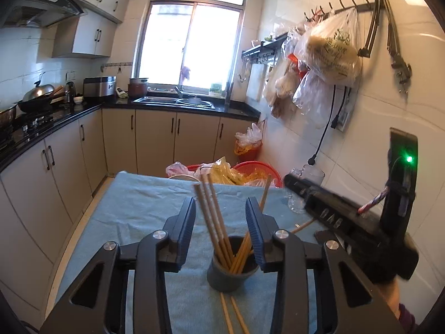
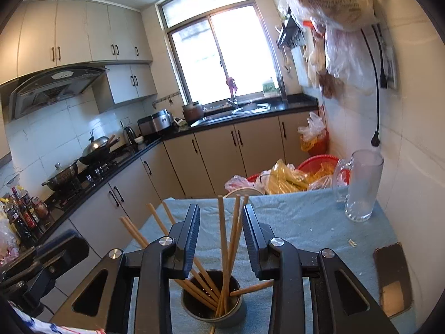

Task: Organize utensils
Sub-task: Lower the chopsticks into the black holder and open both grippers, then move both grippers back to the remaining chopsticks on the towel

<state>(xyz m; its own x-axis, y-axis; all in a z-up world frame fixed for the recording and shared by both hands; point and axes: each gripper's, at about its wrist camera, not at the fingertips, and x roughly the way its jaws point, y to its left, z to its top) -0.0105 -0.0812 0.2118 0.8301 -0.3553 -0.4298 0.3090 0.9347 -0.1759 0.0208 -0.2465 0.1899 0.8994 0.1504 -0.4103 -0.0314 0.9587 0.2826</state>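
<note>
Item: wooden chopsticks (image 1: 214,217), a bundle standing loose in a dark round holder cup (image 1: 228,275) near the front edge of a table under a blue cloth (image 1: 133,208). Splayed, leaning two ways against the rim. In the left wrist view, two more chopsticks (image 1: 232,316) flat on the cloth in front of the cup, ends touching or nearly touching its base; a further stick end (image 2: 251,288) showing beside the cup's rim in the right wrist view, whether resting on the rim or lying behind it not clear.

Left gripper (image 1: 221,217): jaws partly open, straddling the upright sticks, pads clear of them, nothing held.

Right gripper (image 2: 221,225): jaws partly open likewise, upright sticks standing between the pads without being pinched, nothing held.

Handling, as judged: light, stiff, thin, smooth-sided; prone to rolling on cloth and to pivoting or slipping in a pinch. Best taken near mid-length, pads square across the shaft; loose pair on the cloth best pinched together where the sticks lie closest. Cup light and top-heavy with leaning sticks; likely to tip if a stick is dragged sideways.

Nearby, not part of the job: clear glass mug (image 2: 361,186) at the table's far right; phone (image 2: 393,278) at the right edge.
</note>
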